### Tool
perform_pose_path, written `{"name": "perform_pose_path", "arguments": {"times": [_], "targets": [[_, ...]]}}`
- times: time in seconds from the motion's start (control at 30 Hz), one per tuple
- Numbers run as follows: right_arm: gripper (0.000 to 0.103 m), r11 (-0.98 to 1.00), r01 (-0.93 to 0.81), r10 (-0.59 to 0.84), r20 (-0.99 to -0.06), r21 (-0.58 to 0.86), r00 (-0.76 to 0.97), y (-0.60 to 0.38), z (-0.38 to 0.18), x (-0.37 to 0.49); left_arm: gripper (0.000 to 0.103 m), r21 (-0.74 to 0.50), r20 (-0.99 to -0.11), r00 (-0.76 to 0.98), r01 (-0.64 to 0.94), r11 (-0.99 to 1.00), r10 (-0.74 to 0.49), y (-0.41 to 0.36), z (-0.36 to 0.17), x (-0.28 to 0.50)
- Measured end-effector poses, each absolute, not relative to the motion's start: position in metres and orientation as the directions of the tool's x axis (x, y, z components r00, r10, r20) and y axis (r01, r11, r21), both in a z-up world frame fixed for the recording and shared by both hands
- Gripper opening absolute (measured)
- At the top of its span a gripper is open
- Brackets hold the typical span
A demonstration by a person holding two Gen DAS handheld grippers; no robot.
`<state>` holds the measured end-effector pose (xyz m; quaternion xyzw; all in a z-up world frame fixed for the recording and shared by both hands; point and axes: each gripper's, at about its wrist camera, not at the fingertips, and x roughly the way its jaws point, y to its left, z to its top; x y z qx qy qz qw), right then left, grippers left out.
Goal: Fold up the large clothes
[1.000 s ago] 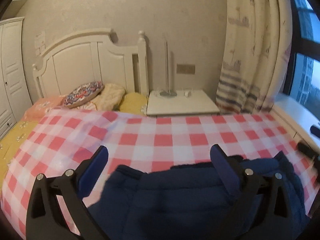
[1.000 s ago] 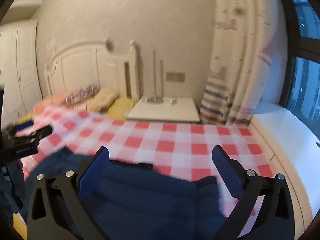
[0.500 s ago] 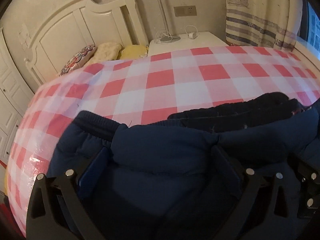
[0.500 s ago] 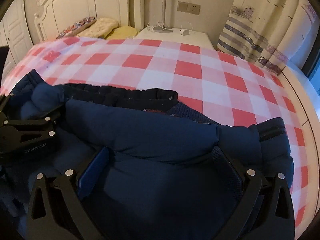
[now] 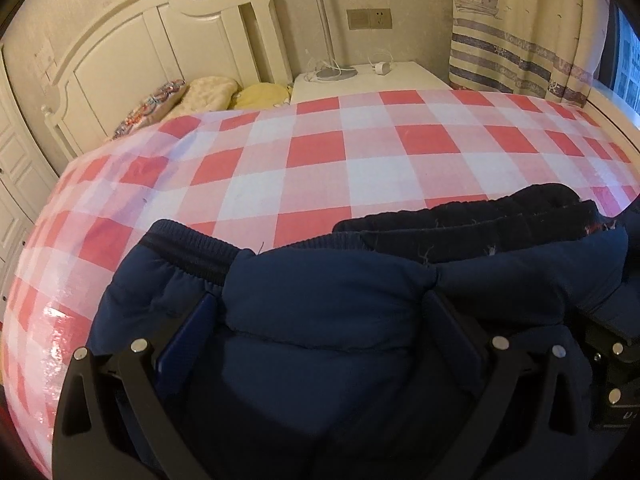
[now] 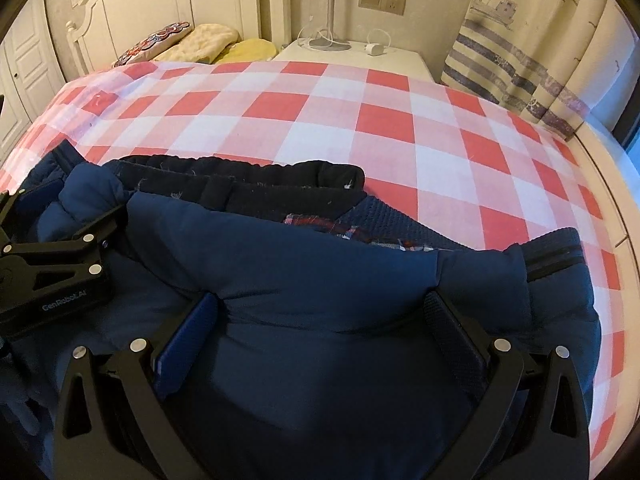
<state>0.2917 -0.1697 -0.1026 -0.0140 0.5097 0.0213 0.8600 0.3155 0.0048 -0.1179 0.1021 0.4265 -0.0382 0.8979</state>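
Note:
A puffy navy jacket [image 5: 320, 380] lies on the near part of the red-and-white checked bed cover [image 5: 320, 152]. Its dark fleece collar [image 5: 480, 224] points toward the headboard. My left gripper [image 5: 320, 300] is shut wide on a thick fold of the jacket, which puckers at both pads. My right gripper [image 6: 324, 300] grips another thick fold of the jacket [image 6: 280, 248] the same way. A plaid lining patch [image 6: 320, 226] shows beside the collar [image 6: 240, 184]. In the right wrist view my left gripper [image 6: 86, 200] clamps a bulge of fabric at the left.
The checked cover [image 6: 360, 120] stretches ahead to pillows [image 5: 208, 88] and a white headboard [image 5: 160, 48]. A white nightstand [image 5: 360, 80] holds a lamp base and a charger. A striped curtain [image 5: 520, 40] hangs at the right, and the bed's right edge [image 6: 608, 200] runs beside it.
Both grippers have come down from a raised, level view to just above the bed. The jacket fold now fills the space between their fingers and sits farther forward.

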Motion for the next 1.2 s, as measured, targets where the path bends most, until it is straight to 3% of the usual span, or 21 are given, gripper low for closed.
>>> {"name": "perform_pose_path", "arguments": {"times": [0.2, 0.33, 0.47, 0.6, 0.67, 0.77, 0.9, 1.2], "targets": [[0.099, 0.998, -0.053, 0.049, -0.88, 0.027, 0.472, -0.172, -0.103, 0.293, 0.101, 0.094, -0.807, 0.591, 0.165, 0.982, -0.022, 0.01, -0.12, 0.323], [0.099, 0.989, -0.068, 0.15, -0.872, 0.134, 0.466, -0.187, -0.083, 0.289, 0.101, 0.061, -0.869, 0.493, 0.193, 0.979, -0.043, 0.019, -0.109, 0.33], [0.099, 0.974, -0.059, 0.208, -0.77, 0.217, 0.604, -0.213, -0.032, 0.264, 0.101, 0.087, -0.798, 0.601, 0.184, 0.979, -0.041, 0.041, -0.066, 0.31], [0.099, 0.986, -0.006, 0.127, -0.723, 0.167, 0.679, -0.239, -0.002, 0.24, 0.101, 0.108, -0.715, 0.697, 0.177, 0.978, -0.047, 0.061, -0.035, 0.288], [0.099, 0.994, 0.021, 0.07, -0.75, 0.111, 0.658, -0.247, -0.015, 0.237, 0.101, 0.128, -0.714, 0.7, 0.174, 0.976, -0.031, 0.063, -0.042, 0.286], [0.099, 0.999, 0.047, -0.018, -0.847, 0.009, 0.531, -0.251, -0.073, 0.246, 0.101, 0.202, -0.773, 0.631, 0.161, 0.966, 0.057, 0.063, -0.096, 0.3], [0.099, 0.991, 0.055, 0.075, -0.847, 0.121, 0.526, -0.263, -0.097, 0.248, 0.101, 0.029, -0.811, 0.584, 0.116, 0.993, -0.045, 0.089, -0.109, 0.31], [0.099, 0.981, 0.054, 0.13, -0.833, 0.187, 0.538, -0.271, -0.099, 0.245, 0.101, -0.033, -0.811, 0.578, 0.117, 0.993, -0.095, 0.098, -0.113, 0.31]]}}
